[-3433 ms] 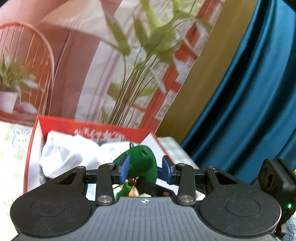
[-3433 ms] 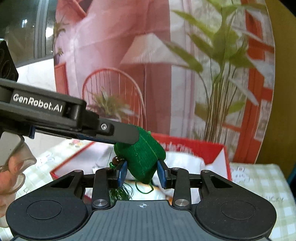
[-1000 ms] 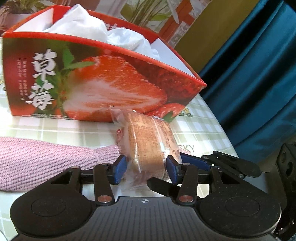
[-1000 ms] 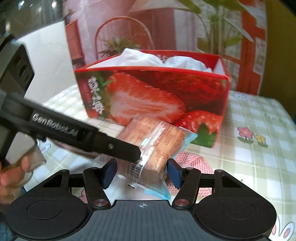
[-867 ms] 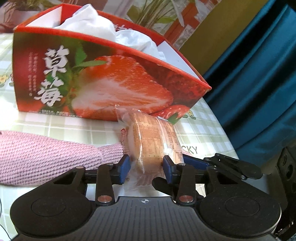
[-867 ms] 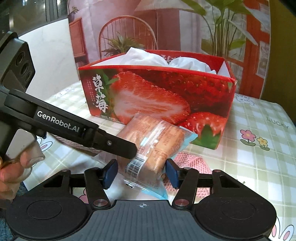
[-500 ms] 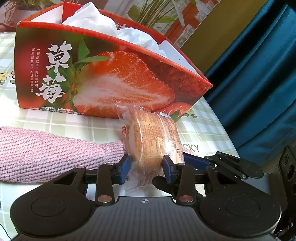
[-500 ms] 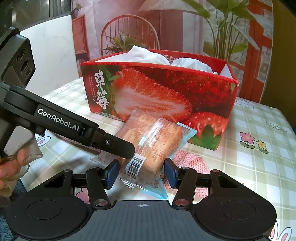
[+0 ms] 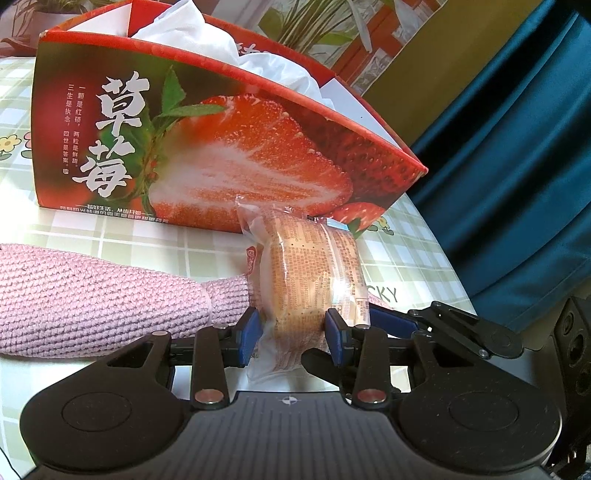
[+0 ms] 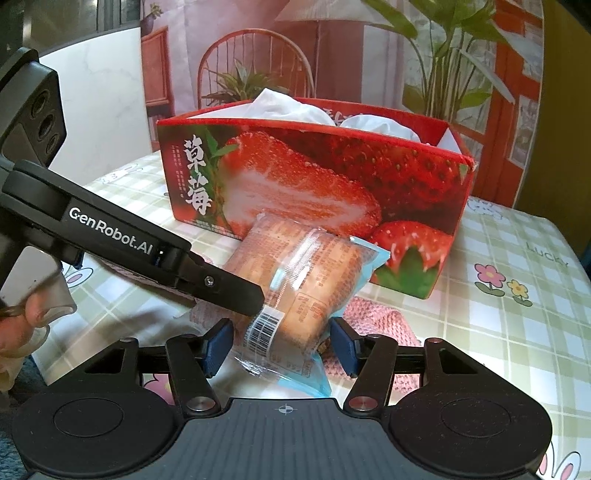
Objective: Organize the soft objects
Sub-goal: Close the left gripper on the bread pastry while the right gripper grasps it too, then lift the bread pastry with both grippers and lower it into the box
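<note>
The left gripper [image 9: 291, 332] is clamped on a clear-wrapped bread packet [image 9: 308, 280], its blue pads [image 9: 248, 332] pressing the packet's near end from both sides; in the right wrist view the same packet [image 10: 295, 291] lies between the right gripper's [image 10: 282, 341] fingers, whose jaws are opening, and whether the blue pads [image 10: 218, 343] touch the wrapper there I cannot tell; the left gripper's black finger [image 10: 221, 288] comes in from nine o'clock and meets the packet at its barcode end. The packet is held just above the table, in front of the strawberry-printed box [image 9: 207, 155], which sits toward twelve o'clock from both grippers and has white cloth [image 9: 207, 33] bulging above its rim; the packet's far end overlaps the box's lower front in both views, though contact cannot be judged. A pink knitted cloth [image 9: 88, 295] lies on the checked tablecloth [image 9: 402, 258], stretching from beneath the packet out toward nine o'clock in the left wrist view; part of a person's hand [image 10: 18, 317] shows at the nine o'clock edge of the right wrist view.
</note>
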A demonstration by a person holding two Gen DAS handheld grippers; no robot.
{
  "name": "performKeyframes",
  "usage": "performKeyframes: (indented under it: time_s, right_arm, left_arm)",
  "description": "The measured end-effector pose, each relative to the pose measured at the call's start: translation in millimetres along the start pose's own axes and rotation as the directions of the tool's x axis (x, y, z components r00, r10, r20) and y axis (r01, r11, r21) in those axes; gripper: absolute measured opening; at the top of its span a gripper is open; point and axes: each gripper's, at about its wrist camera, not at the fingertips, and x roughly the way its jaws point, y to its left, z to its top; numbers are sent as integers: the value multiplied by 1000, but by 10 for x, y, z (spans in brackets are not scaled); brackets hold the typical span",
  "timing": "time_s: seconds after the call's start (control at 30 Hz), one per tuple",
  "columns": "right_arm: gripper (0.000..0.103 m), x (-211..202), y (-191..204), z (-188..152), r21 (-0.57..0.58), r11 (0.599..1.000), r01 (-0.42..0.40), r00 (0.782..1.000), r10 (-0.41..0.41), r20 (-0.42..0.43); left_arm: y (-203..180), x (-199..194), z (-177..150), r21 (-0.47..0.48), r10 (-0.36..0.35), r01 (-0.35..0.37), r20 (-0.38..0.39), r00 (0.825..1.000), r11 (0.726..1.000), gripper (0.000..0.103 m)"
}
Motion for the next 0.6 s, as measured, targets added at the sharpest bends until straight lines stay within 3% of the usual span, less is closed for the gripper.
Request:
performKeyframes:
  time_s: [0.6]
  right_arm:
    - [49, -285, 159, 165, -71, 997, 29, 996, -23, 86]
  left_arm:
    - [-312, -381, 81, 111, 28, -37, 87, 996, 993, 41]
